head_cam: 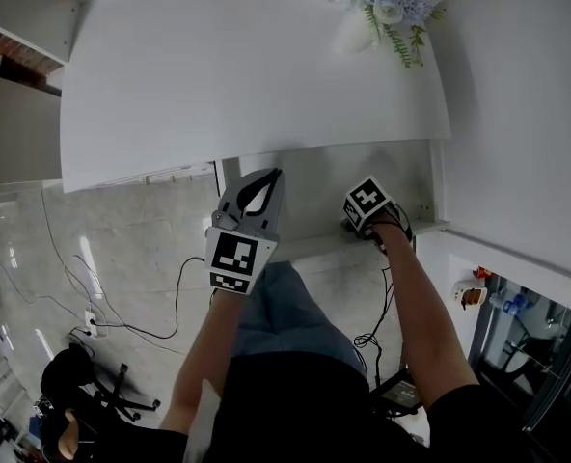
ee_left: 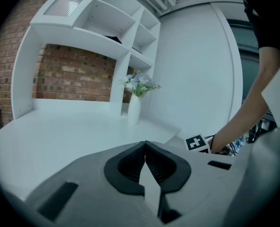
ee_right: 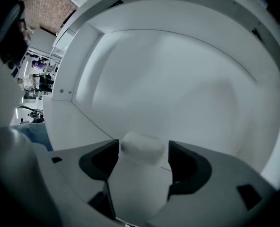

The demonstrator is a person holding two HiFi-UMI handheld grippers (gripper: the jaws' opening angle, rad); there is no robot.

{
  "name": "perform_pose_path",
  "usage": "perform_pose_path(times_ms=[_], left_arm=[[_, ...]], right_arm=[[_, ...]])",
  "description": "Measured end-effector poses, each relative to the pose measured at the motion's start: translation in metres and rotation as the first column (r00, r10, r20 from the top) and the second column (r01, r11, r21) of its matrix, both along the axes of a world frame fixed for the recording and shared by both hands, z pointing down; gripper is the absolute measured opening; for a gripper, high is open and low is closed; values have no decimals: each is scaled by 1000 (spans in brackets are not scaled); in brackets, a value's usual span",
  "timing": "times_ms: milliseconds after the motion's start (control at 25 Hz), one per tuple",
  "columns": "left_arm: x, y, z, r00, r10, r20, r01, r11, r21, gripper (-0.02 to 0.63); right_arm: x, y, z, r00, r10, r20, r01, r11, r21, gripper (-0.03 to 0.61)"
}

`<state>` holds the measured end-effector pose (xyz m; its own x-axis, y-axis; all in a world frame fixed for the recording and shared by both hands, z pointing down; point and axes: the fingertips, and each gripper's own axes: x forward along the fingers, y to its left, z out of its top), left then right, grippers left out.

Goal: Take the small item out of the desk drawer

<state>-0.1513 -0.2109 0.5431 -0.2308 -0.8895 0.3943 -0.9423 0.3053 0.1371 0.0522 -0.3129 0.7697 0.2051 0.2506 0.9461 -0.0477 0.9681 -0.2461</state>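
Observation:
In the right gripper view a small white roundish item (ee_right: 141, 151) lies on the white floor of the drawer (ee_right: 187, 93). My right gripper (ee_right: 144, 144) stands open around it, one dark pad on each side, neither pressing on it. From the head view only the right gripper's marker cube (head_cam: 366, 201) shows, reaching into the pulled-out drawer (head_cam: 314, 246) under the white desk (head_cam: 247, 66); its jaws and the item are hidden there. My left gripper (head_cam: 272, 174) hovers left of it at the desk edge, shut with nothing held, its pads (ee_left: 130, 167) meeting.
A white vase of flowers (head_cam: 372, 13) stands at the desk's far right corner, also in the left gripper view as the vase (ee_left: 134, 109). White shelves (ee_left: 107, 27) rise against a brick wall. Cables (head_cam: 122, 307) and a chair base (head_cam: 93, 384) lie on the floor at left.

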Motion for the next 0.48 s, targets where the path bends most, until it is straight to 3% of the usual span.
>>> perform_pose_path(times_ms=[480], left_arm=[[-2,0,5,1000,-14,-4,14,1000,-26,9]], right_arm=[[5,5,18,995,-10,-95,8,1000,-21,307]])
